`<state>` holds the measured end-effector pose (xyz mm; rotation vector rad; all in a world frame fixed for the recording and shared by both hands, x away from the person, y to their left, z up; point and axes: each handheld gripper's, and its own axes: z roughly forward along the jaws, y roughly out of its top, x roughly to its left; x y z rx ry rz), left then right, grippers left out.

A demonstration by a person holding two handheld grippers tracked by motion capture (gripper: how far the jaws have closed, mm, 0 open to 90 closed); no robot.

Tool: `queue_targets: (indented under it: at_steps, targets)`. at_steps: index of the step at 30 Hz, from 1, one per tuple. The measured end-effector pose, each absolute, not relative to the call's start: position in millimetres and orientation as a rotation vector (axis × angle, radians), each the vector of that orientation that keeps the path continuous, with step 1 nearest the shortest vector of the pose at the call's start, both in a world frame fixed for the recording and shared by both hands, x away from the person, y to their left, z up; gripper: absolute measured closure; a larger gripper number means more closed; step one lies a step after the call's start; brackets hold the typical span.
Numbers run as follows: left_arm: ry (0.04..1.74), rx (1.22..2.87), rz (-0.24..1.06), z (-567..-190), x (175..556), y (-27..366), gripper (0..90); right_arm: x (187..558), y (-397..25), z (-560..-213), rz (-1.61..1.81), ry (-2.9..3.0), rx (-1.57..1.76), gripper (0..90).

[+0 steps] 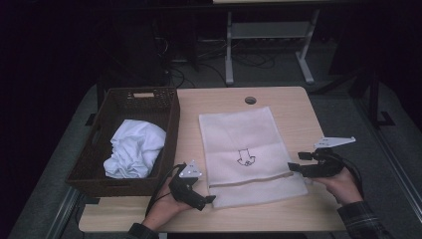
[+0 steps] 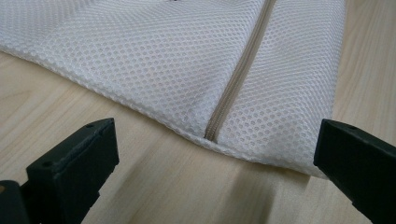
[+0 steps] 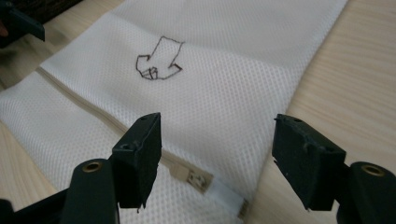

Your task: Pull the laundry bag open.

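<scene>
While the mesh bag [image 1: 246, 149] lies flat in the middle of the table [image 1: 293, 219], both grippers wait at its lower corners. The left gripper [image 1: 211, 199] is wide open by the zip [image 2: 233, 79]. The right gripper [image 1: 291, 167] is open over the zip's other end.

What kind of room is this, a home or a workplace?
Probably a lab or workshop, not a home: a plain wooden table on grey carpet, loose cables and metal bench legs behind it, and a hand-held gripper beside a mesh laundry bag.
</scene>
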<state>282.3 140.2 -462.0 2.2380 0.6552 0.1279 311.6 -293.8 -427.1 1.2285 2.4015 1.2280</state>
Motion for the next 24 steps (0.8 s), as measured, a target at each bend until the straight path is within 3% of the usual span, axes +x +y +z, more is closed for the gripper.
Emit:
queue_targets:
  at_steps: [13, 24]
  targets:
    - [0.651, 2.24, 0.128, -462, 282, 140, 0.0, 298, -321, -444, 1.203, 2.452, 1.26, 36.7]
    - [0.649, 2.247, 0.13, -462, 282, 139, 0.0, 306, -317, -460, 1.174, 2.544, 1.211, 43.6]
